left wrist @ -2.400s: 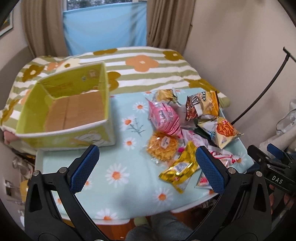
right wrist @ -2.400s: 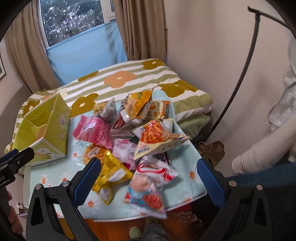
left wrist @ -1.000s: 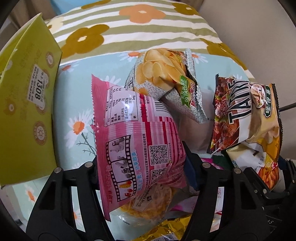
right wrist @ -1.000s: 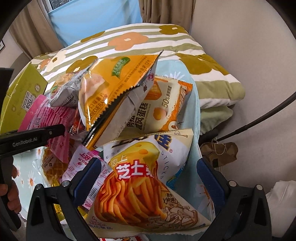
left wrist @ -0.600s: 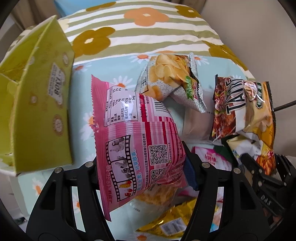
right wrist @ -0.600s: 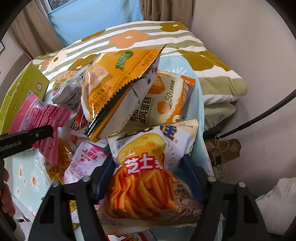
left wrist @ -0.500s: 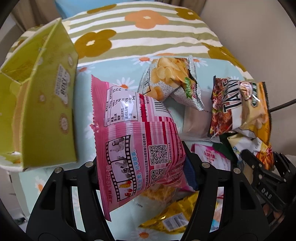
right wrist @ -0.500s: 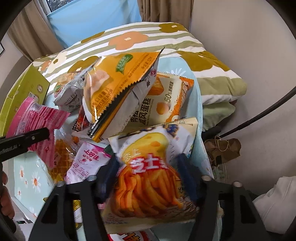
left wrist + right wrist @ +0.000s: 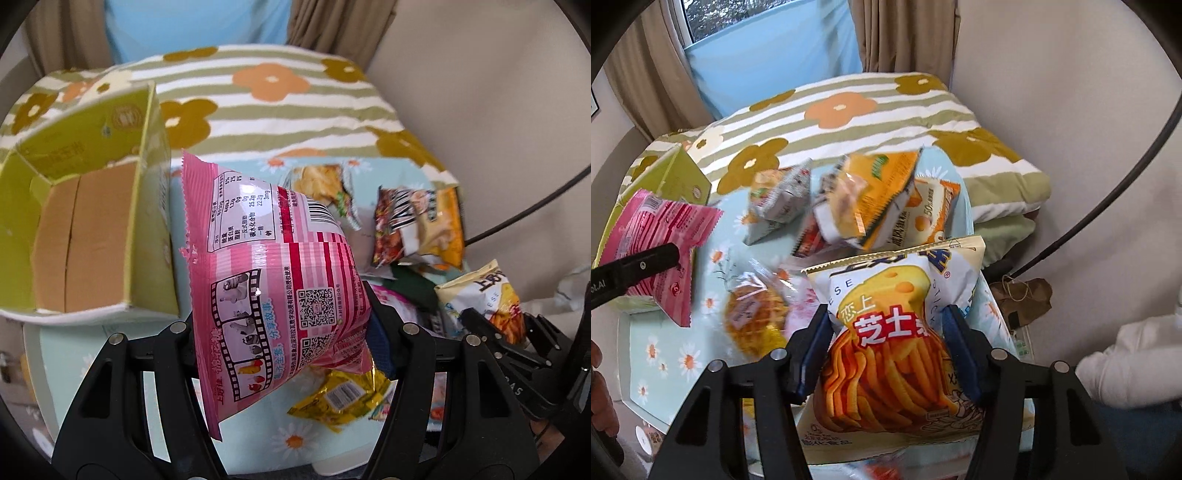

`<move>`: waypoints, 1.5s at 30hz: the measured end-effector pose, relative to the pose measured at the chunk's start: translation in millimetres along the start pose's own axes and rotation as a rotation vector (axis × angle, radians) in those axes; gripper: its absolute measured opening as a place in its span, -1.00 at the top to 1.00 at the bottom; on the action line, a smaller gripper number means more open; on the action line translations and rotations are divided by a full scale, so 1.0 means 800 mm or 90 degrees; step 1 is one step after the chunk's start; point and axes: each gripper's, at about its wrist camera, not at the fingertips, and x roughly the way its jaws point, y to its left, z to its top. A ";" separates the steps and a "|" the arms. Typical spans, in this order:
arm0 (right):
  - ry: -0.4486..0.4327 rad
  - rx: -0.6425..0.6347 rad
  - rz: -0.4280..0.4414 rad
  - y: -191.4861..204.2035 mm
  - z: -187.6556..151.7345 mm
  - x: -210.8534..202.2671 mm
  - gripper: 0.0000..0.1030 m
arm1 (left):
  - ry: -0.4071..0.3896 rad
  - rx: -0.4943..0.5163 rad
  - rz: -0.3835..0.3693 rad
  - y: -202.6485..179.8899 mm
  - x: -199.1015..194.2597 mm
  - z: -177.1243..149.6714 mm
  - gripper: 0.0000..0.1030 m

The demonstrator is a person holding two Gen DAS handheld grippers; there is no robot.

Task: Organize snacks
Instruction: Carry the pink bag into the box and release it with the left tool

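Note:
My left gripper (image 9: 284, 332) is shut on a pink snack bag (image 9: 269, 273) and holds it above the table, just right of the open yellow-green box (image 9: 85, 229). The pink bag also shows in the right wrist view (image 9: 661, 236), beside the box (image 9: 683, 181). My right gripper (image 9: 886, 347) is shut on a cheese-stick bag (image 9: 894, 332) with orange sticks printed on it, lifted over the table's right side. That bag shows in the left wrist view (image 9: 480, 295) too.
Several loose snack bags lie on the daisy tablecloth (image 9: 676, 354): an orange chip bag (image 9: 871, 192), a grey chip bag (image 9: 779, 199), a clear bag of yellow snacks (image 9: 753, 317), a gold packet (image 9: 340, 398). A striped flowered quilt (image 9: 273, 88) lies behind; a wall is at the right.
Both grippers have risen and pulled back with their bags. The left has swung toward the box, whose brown floor now shows. The right gripper closed on the cheese-stick bag and lifted it.

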 end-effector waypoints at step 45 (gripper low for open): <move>0.003 -0.130 0.135 0.431 0.087 0.045 -0.09 | 0.036 -0.074 0.102 0.403 -0.043 0.026 -0.91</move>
